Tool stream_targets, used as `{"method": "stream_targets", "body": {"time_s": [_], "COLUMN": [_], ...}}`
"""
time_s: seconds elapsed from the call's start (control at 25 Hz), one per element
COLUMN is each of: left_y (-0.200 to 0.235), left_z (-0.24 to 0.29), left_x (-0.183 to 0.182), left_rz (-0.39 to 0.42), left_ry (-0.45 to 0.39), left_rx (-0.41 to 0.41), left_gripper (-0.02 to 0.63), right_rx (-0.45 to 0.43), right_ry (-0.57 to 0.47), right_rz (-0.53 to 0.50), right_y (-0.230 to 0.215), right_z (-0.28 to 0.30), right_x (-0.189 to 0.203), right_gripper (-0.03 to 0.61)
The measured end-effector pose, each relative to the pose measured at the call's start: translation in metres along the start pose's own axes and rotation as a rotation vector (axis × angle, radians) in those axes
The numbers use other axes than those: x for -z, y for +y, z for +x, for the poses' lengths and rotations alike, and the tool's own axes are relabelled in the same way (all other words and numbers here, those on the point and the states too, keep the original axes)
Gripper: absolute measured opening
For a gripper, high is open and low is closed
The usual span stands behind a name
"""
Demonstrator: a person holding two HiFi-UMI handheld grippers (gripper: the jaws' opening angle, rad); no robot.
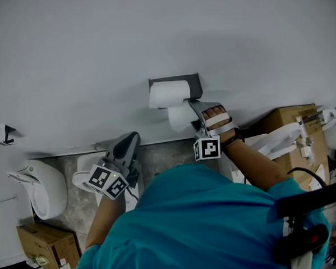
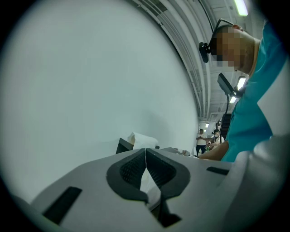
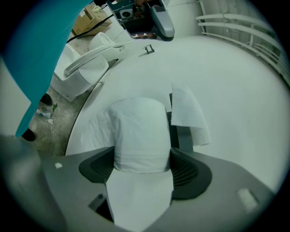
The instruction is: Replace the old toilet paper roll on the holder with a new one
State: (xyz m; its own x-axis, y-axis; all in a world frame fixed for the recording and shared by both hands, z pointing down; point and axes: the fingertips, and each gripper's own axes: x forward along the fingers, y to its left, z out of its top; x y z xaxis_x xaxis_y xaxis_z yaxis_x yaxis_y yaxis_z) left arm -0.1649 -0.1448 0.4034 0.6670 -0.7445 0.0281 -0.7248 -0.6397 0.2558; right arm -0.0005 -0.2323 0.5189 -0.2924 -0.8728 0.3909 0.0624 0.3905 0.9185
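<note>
Right gripper view shows the right gripper [image 3: 141, 156] with its fingers [image 3: 188, 170] spread wide and clamped on the curved sides of a toilet paper roll [image 3: 140, 131]. Both pads press into the soft paper, and a loose sheet trails back under the fingers. Gripping across the width probably leaves the core ends free to meet the holder's bar.

From the head view, this held roll sits just below the dark wall holder [image 1: 195, 87], touching or nearly touching a second roll [image 1: 169, 94] that fills the holder. Since the holder is occupied, the held one may be the old roll lifted clear or the new one waiting. I cannot tell which.

The left gripper [image 1: 129, 145] hangs lower and well apart from the holder, its fingers [image 2: 136, 170] clenched together and pointing at the wall [image 1: 96, 56]. A white sliver shows in the gap behind the pads. Whether it is a scrap of tissue or something beyond, I cannot tell. It seems parked out of the way, leaving the right hand a clear approach.
</note>
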Motion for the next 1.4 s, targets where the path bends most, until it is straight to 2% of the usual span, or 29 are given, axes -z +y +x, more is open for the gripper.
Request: {"method": "stream_targets", "body": {"time_s": [0.32,0.56,0.88,1.12,1.4], "left_y": [0.0,0.004,0.007,0.0,-0.014], "left_z": [0.005,0.004,0.001,0.012,0.025], "left_x": [-0.001,-0.003,-0.003,-0.001,-0.009], "left_rz": [-0.008,-0.012,-0.022,-0.011,0.029], "left_ry": [-0.003,-0.012,-0.012,-0.009,0.007], "left_rx": [0.008,0.009,0.003,0.042,0.054], "left_gripper": [0.011,0.011,0.011,0.011,0.011], "right_rx": [-0.033,-0.034,-0.023,-0.028,-0.04], "right_ry": [0.048,-0.009,0.11,0.123,0.112], "right_rz": [-0.003,0.018,0.097,0.139,0.286], "right_y": [0.0,-0.001,0.003,0.008,0.001], "right_z": [-0.001,-0.002,-0.007,-0.014,-0.036], "right_x": [0.003,0.006,0.079,0.089,0.113], "right_gripper": [0.362,0.36,0.36,0.36,0.36]}}
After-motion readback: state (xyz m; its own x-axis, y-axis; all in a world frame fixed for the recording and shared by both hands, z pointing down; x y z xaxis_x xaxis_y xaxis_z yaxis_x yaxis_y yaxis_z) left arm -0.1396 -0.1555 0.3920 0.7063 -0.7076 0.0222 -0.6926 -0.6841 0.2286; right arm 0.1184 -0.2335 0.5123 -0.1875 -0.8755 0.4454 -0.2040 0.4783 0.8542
